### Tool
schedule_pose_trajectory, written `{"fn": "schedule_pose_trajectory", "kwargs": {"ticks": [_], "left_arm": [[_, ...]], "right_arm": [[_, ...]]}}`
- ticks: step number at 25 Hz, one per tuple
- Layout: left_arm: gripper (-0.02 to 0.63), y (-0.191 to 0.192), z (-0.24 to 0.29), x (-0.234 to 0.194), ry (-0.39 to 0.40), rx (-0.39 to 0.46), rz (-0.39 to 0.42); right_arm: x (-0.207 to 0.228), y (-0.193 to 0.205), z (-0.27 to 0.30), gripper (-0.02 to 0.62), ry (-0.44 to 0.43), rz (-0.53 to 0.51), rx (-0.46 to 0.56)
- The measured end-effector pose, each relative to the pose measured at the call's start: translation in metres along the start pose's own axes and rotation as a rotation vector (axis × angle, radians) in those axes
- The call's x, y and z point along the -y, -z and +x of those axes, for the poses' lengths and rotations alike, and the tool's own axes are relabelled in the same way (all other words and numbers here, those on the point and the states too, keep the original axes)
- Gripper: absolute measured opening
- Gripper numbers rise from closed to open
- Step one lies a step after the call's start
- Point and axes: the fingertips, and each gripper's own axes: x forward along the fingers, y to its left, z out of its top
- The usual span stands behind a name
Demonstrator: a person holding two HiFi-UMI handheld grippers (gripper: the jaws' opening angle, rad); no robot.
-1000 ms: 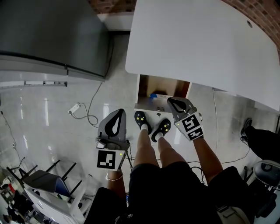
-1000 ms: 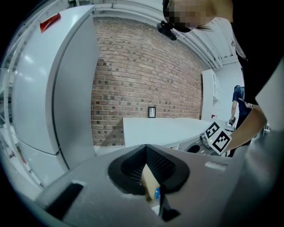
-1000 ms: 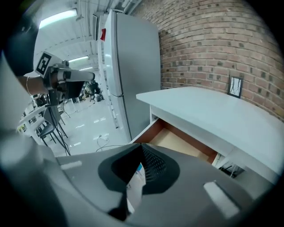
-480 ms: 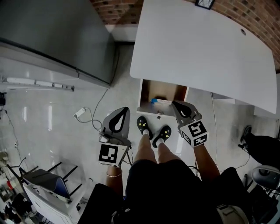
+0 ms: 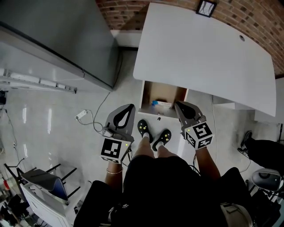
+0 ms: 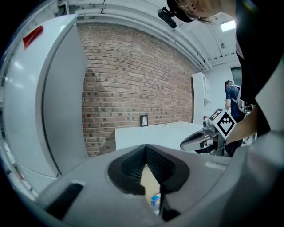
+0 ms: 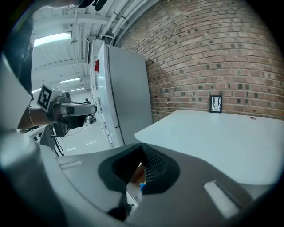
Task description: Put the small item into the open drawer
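The wooden open drawer stands pulled out under the white table. A small blue and white item lies inside it near the front. The left gripper hangs shut and empty to the left of the drawer's front. My right gripper is shut and empty at the drawer's front right corner. In the left gripper view the left gripper is shut, and the item shows below its tips. The right gripper view shows the right gripper shut, with the item beneath.
A tall grey refrigerator stands left of the table. A white power strip with cable lies on the glossy floor. The person's black shoes stand before the drawer. A small framed picture leans on the brick wall. A black rack is at the lower left.
The head view has tilted up, so more brick wall and table show. Both grippers stay shut; the right one has drawn back from over the drawer front to its corner.
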Motion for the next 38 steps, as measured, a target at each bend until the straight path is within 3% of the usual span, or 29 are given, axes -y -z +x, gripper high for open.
{"fn": "schedule_pose_trajectory", "kwargs": {"ticks": [13,38], "left_arm": [[0.0,-0.033,-0.002,0.008,0.035,0.051,0.048],[0.0,-0.038,-0.001,0.005,0.026,0.056,0.035]], "right_arm": [[-0.003,-0.047,-0.024,0.011,0.004,0.032,0.095],[-0.002,-0.058,-0.025,0.011,-0.027,0.033,0.111]]}}
